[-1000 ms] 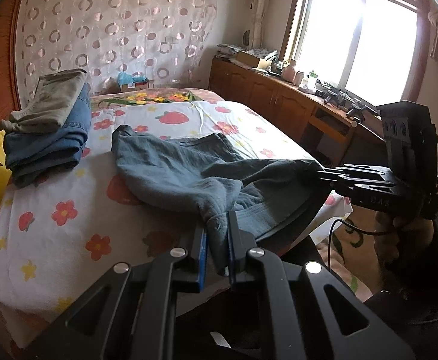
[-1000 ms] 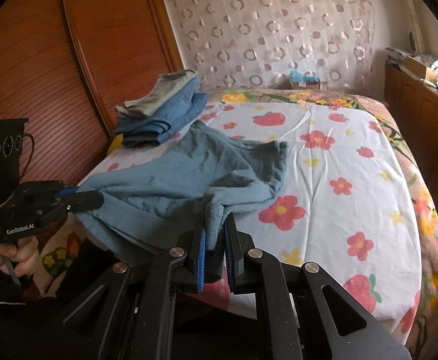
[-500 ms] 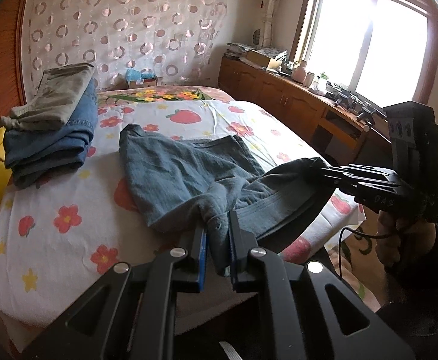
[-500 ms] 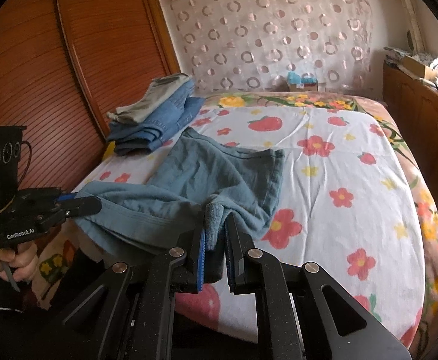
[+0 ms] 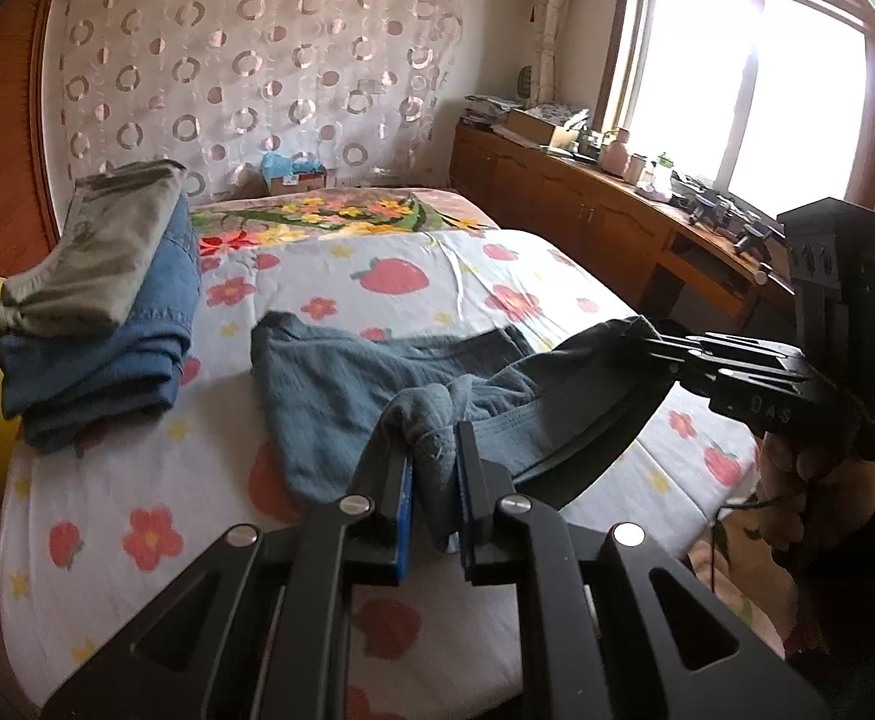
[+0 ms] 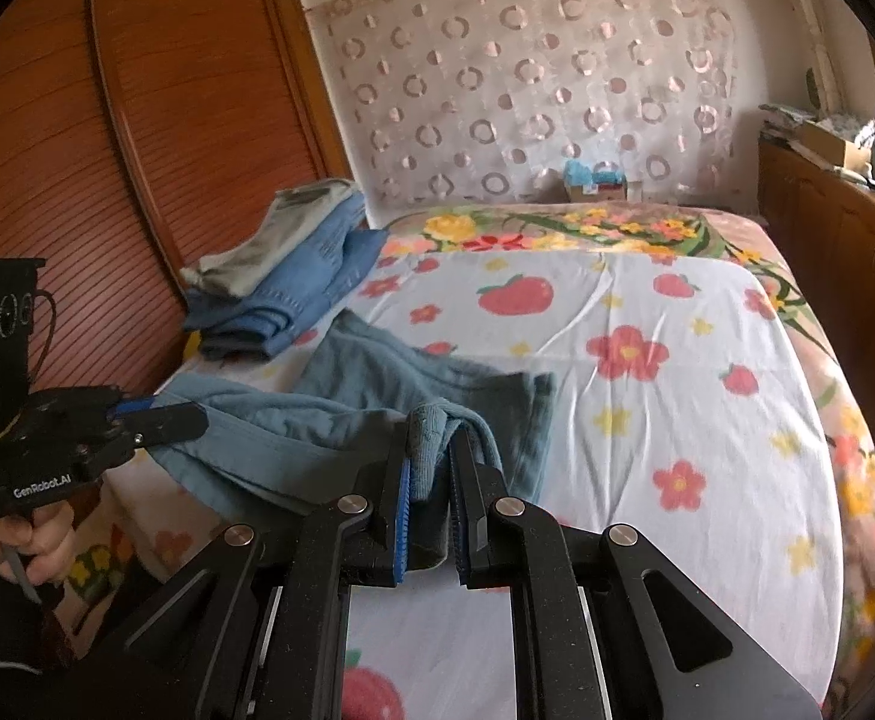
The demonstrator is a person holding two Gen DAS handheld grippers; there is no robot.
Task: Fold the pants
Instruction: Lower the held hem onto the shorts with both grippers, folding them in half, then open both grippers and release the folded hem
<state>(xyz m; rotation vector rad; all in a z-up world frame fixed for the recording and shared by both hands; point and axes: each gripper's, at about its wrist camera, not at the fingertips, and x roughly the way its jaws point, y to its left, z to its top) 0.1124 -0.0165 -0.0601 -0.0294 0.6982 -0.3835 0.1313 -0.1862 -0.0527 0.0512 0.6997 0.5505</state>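
Window (image 5: 755, 78) shows only leftward; both tools, left (image 5: 434, 468) and right (image 6: 431, 468), clamp pants (image 5: 341, 384).

**Grey-blue pants half lifted off the bed**

The pants (image 5: 341, 384) were a soft, faded grey-blue cloth. Their far part lay flat and spread on the flowered bed sheet (image 5: 137, 480), with one squared end toward the headboard. The near edge was raised off the sheet and pulled taut between two bunched, pinched corners, sagging a little in the middle. The cloth there was creased and folded over itself.
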